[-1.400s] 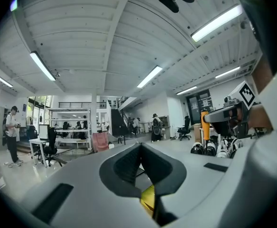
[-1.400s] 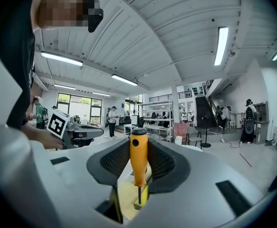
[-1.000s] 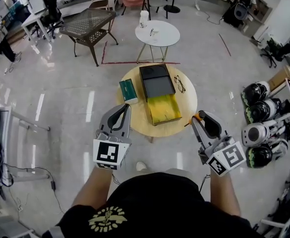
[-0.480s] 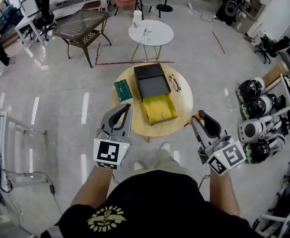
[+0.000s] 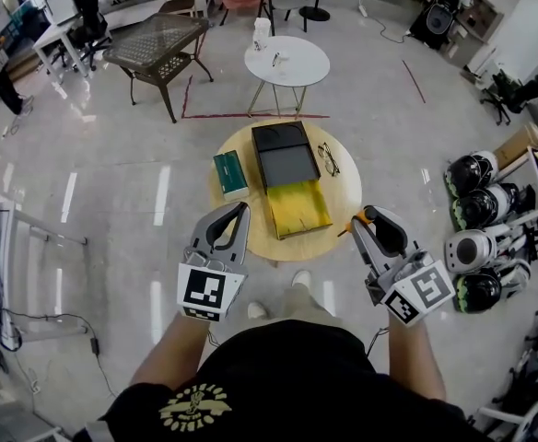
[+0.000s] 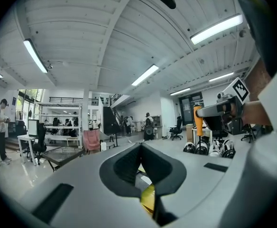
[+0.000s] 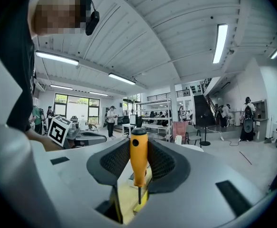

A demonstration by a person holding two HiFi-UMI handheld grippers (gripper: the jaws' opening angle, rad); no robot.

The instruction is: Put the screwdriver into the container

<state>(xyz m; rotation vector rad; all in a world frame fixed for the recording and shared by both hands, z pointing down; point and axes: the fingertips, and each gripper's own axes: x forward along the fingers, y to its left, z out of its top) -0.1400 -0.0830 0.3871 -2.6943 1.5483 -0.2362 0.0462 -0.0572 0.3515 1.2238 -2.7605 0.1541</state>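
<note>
Shoes [image 5: 301, 279] have stepped toward the round wooden surface [image 5: 343, 196] mid-frame; right gripper [image 5: 361, 221] jaws squeeze the orange-handled screwdriver [image 7: 138, 158], left gripper [image 5: 241, 208] jaws sit shut and empty, black box container [image 5: 283, 155] not reached yet.

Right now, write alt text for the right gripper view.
The right gripper holds an orange-handled screwdriver between its jaws, handle up and shaft down in the picture. A yellow tray shows below the jaws, and a large workshop with ceiling strip lights lies beyond.

Orange-handled screwdriver [image 7: 138, 156] stands upright (shaft down) in right gripper [image 7: 139, 148]; black-and-yellow container [image 5: 287, 166] open on round table [image 5: 345, 201].
</note>
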